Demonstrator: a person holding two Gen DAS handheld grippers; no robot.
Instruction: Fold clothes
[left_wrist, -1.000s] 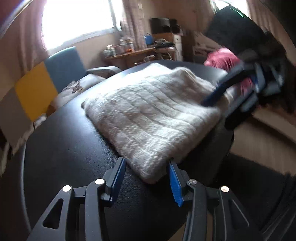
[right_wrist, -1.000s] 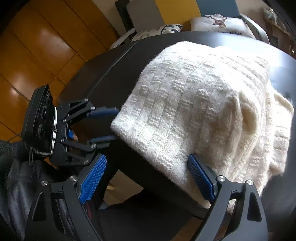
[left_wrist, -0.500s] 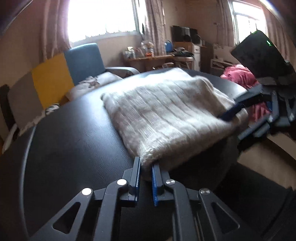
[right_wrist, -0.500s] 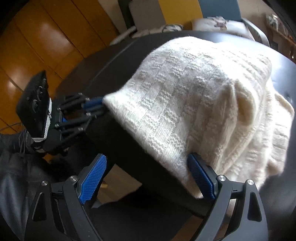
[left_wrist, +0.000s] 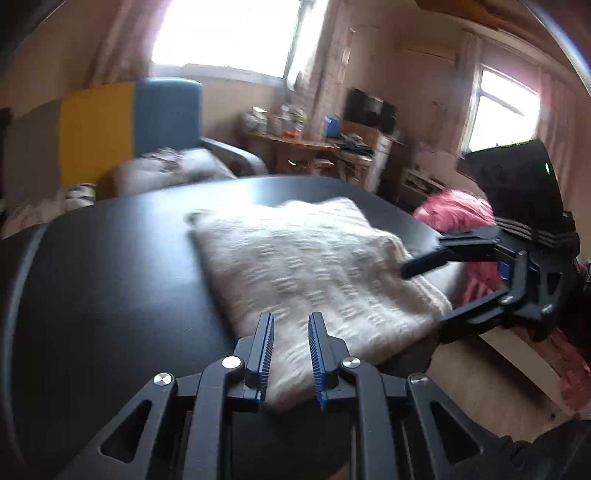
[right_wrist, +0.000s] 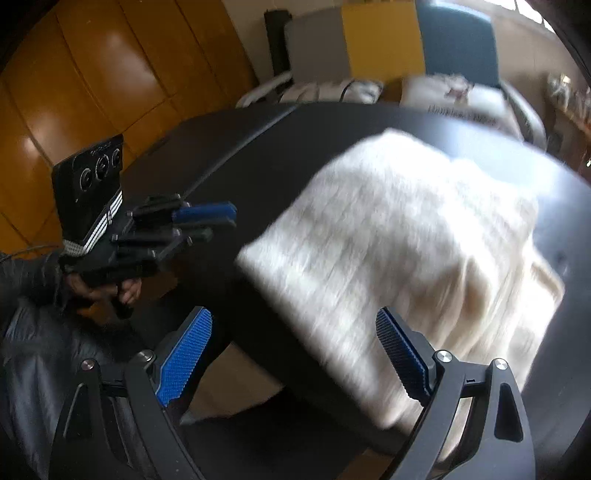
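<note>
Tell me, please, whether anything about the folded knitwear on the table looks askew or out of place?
Yes: the cream knit sweater sits at the black round table's near edge, one corner hanging past the rim, and a lower layer sticks out unevenly on its right side.

Both grippers are black frames with silver screws and ribbed blue pads (left_wrist: 266, 347). The left gripper (right_wrist: 207, 221) carries a black block with white stripes. The sleeve (right_wrist: 33, 273) is dark.
</note>
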